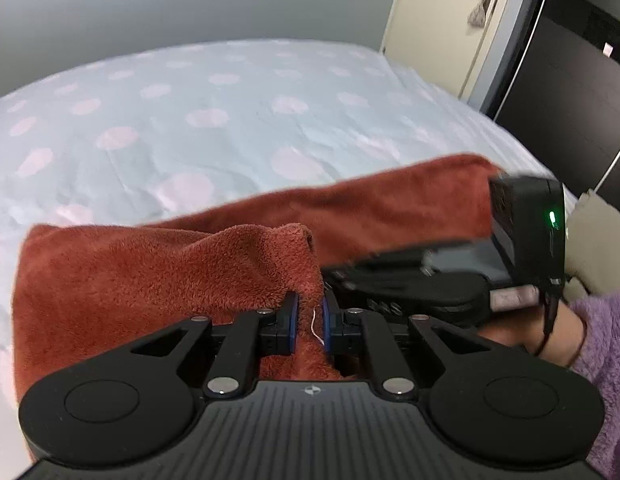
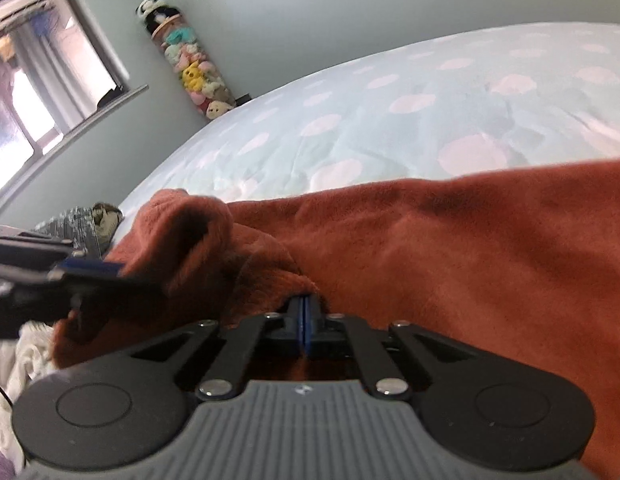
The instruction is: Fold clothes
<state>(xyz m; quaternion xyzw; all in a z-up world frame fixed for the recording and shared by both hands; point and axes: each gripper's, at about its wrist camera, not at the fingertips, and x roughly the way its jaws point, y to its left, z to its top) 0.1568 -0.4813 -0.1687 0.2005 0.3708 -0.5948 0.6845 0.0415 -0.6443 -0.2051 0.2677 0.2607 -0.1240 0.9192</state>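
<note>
On the bed, largest thing first: we see the bed (image 1: 214,120) under a pale blue cover with pink dots, carrying everything; it is soft, so nothing pressed into it will hold a crisp edge.
Garment, where it lies: the rust fleece garment (image 1: 110,272) is spread across the near part of the bed, right in front of both cameras, with its near edge lifted into bunches.
Garment, how it will handle: we judge it light, thick and limp; the plush pile looks grippy rather than slippery, it is in no way fragile, and it will sag between any two held points.
Garment, where to hold: we think the near hem is the place, at two points set well apart, so the cloth hangs flat when lifted; the present pinches sit close together.
Left tongs: the left tongs (image 1: 310,318) are clenched on a raised peak of fleece, the blue pads (image 1: 291,312) pressing it from both sides, a pale thread hanging between them.
Right tongs: the right tongs (image 2: 303,320) are closed tight, pads almost meeting, with the fleece edge running in at their tips; we take it as a thin pinch of the garment.
Other cloth: some white and grey clothes (image 2: 70,220) lie off to the left, apart from this fold.
</note>
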